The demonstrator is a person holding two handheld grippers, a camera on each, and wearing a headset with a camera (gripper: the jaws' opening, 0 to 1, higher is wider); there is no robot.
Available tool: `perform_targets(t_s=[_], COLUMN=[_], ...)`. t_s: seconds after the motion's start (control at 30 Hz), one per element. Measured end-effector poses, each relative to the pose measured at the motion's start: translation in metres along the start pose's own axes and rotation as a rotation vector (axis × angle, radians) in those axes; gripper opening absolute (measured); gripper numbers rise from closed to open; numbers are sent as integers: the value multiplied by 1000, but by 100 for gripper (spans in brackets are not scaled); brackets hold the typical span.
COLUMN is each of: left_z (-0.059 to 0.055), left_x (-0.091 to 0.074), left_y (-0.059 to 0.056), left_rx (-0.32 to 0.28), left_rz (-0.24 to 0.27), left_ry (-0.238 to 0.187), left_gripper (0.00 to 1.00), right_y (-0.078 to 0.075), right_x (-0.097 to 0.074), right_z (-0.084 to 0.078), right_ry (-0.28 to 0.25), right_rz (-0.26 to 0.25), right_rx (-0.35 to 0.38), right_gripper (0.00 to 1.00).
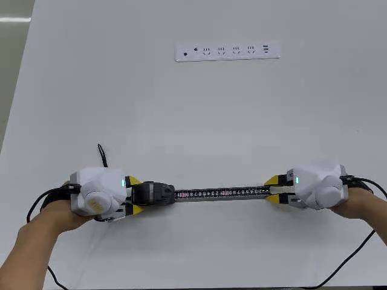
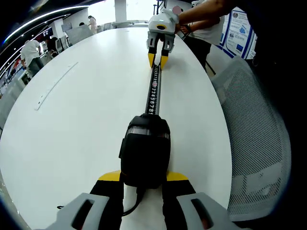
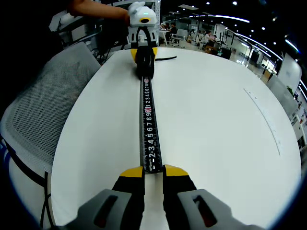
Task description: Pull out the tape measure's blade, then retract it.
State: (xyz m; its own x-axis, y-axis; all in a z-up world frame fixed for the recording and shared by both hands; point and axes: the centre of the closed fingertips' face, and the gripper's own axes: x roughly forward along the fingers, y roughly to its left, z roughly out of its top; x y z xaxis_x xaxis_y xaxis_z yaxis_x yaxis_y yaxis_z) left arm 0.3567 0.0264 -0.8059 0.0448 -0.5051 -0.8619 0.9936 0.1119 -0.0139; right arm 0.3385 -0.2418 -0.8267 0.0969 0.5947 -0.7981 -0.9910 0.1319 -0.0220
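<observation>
A black tape measure case [image 1: 153, 193] lies on the white table, and my left gripper [image 1: 134, 194] is shut on its rear end. In the left gripper view the case [image 2: 144, 149] sits between the yellow-tipped fingers [image 2: 111, 176]. The dark numbered blade [image 1: 221, 193] runs out flat to the right across the table. My right gripper [image 1: 273, 189] is shut on the blade's end, which the right gripper view shows as the blade [image 3: 149, 129] clamped between its yellow tips [image 3: 153, 170]. The left gripper and case [image 3: 144, 61] show at the far end there.
A white power strip [image 1: 227, 51] lies at the far middle of the table [image 1: 181, 109]. A black cable [image 1: 101, 154] curls behind the left gripper. A grey mesh chair [image 2: 259, 139] stands off the table's near edge. People stand at distant desks in the left gripper view.
</observation>
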Motion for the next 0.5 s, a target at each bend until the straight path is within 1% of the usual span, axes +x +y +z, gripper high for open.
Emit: perform_targets(t_s=[0.17,0.3,0.47,0.5], left_z=[0,0,1,0], left_x=[1,1,3,3], left_y=[1,1,1,0], left_rx=[5,3,-17,-16], left_rz=[-7,-8,-26,-28], left_ry=[14,17,25,32], left_gripper=[28,28,29,29], right_y=[-1,-1,0,0], right_x=[1,1,1,1], right_z=[-1,0,0,1], right_ry=[8,10,29,31], right_rz=[5,6,15,15], right_rx=[-1,-3,-10,-9], right_gripper=[13,13,14,14])
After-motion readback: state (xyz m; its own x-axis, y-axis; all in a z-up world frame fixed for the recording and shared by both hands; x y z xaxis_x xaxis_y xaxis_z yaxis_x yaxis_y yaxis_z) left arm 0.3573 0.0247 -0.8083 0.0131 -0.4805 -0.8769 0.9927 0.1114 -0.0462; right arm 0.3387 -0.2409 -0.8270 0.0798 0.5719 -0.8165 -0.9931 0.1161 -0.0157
